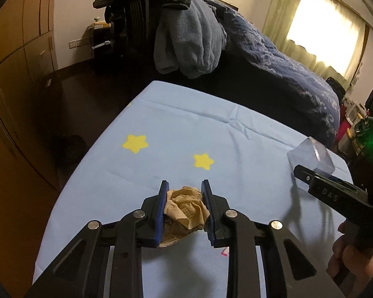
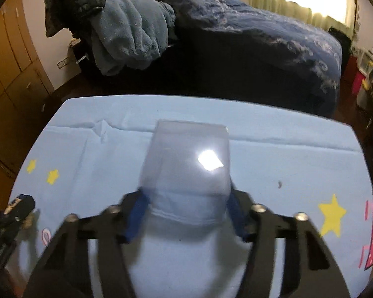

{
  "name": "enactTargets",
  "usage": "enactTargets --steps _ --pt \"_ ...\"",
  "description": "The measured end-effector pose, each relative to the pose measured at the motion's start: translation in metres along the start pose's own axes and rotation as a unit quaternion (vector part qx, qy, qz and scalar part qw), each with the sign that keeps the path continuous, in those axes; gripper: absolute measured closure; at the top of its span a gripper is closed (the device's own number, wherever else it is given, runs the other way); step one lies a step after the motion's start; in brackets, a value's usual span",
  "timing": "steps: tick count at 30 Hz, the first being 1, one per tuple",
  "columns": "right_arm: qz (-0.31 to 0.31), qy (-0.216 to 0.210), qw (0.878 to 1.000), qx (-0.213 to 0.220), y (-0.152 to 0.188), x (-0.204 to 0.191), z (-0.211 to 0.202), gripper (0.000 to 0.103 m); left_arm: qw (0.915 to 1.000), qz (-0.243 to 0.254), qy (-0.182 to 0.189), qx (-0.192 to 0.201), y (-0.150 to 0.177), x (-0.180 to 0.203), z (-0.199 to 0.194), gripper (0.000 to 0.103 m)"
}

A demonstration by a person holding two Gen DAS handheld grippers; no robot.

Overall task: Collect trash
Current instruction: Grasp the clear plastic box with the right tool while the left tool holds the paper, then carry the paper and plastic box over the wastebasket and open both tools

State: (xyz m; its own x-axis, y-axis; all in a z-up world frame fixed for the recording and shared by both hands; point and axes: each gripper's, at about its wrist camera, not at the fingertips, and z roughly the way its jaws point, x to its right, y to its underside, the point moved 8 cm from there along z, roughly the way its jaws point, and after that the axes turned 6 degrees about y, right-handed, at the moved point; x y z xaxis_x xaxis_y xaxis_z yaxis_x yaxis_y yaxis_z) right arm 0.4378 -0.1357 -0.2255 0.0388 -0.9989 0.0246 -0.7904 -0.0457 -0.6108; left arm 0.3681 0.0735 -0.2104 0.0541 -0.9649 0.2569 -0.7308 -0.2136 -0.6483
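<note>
A crumpled brown paper ball (image 1: 185, 208) sits between the blue pads of my left gripper (image 1: 185, 186), which is shut on it just above the light blue tablecloth (image 1: 186, 129). My right gripper (image 2: 186, 198) is shut on a clear plastic box (image 2: 189, 164) and holds it above the cloth. In the left wrist view the box (image 1: 310, 156) and the right gripper (image 1: 330, 188) show at the right. In the right wrist view the left gripper (image 2: 17, 206) shows at the far left edge.
The cloth carries yellow stars (image 1: 134, 142) and pink marks (image 2: 368, 248). Behind the table stands a bed with a dark blue quilt (image 1: 286, 62) and a pile of blue fleece (image 1: 189, 42). Wooden wardrobes (image 1: 12, 74) line the left wall.
</note>
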Motion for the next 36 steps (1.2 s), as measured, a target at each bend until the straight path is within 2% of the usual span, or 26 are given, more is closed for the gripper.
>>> enactTargets --steps 5,10,21,28,36 --pt "-0.002 -0.003 1.0 0.007 0.008 0.008 -0.011 0.055 0.9999 -0.011 0.005 0.004 0.004 -0.006 -0.008 0.076" --pt "0.021 -0.023 1.0 0.0 0.027 0.03 -0.029 0.055 0.9999 -0.008 0.01 0.001 0.012 0.0 -0.018 0.076" --pt "0.049 -0.044 0.998 0.011 0.078 0.083 -0.089 0.053 0.9993 0.026 0.02 0.017 0.039 0.043 -0.059 0.076" --pt "0.034 -0.048 0.998 0.025 0.121 0.092 -0.126 0.053 0.9979 0.055 0.024 0.026 0.054 0.07 -0.082 0.075" --pt "0.017 -0.042 0.997 0.057 0.163 0.1 -0.174 0.053 0.9942 0.089 0.05 0.034 0.076 0.113 -0.11 0.074"
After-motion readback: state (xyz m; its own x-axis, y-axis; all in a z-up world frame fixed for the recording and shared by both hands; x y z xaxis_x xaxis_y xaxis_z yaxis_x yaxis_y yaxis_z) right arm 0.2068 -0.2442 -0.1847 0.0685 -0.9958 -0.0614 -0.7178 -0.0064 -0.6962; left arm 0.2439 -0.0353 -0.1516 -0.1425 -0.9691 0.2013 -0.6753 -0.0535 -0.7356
